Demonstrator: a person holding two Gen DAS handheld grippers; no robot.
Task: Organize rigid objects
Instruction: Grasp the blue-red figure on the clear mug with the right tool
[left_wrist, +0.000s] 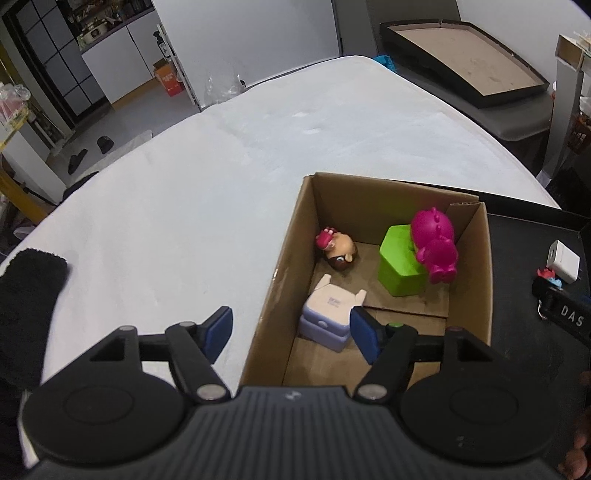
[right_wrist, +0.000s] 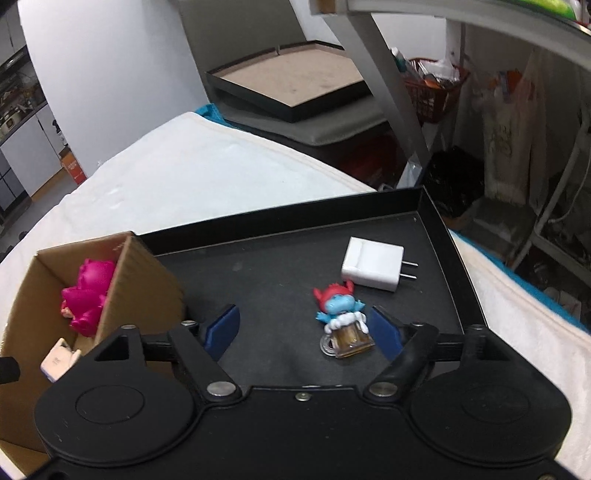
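White padded surface (left_wrist: 207, 192) carries a cardboard box (left_wrist: 291, 236) and, touching its right wall, a black tray (right_wrist: 280, 266).

Box contents: green block (left_wrist: 397, 266) at the far right with a magenta pig toy (left_wrist: 436, 240) leaning on it; small doll figure (left_wrist: 338, 249) lying at the far left; lavender case (left_wrist: 327, 321) at the near side.

Left gripper (left_wrist: 291, 334) points steeply down over the box's near-left corner, jaws wide apart, nothing held. Its left pad is over the white surface outside the wall, its right pad inside the box just beside the lavender case; contact cannot be told.

Tray contents: white plug adapter (right_wrist: 371, 267) far right; blue figurine (right_wrist: 343, 317) just nearer.

Right gripper (right_wrist: 304, 330) is angled down over the tray, jaws wide, empty. The blue figurine lies between the pads, close against the right one.
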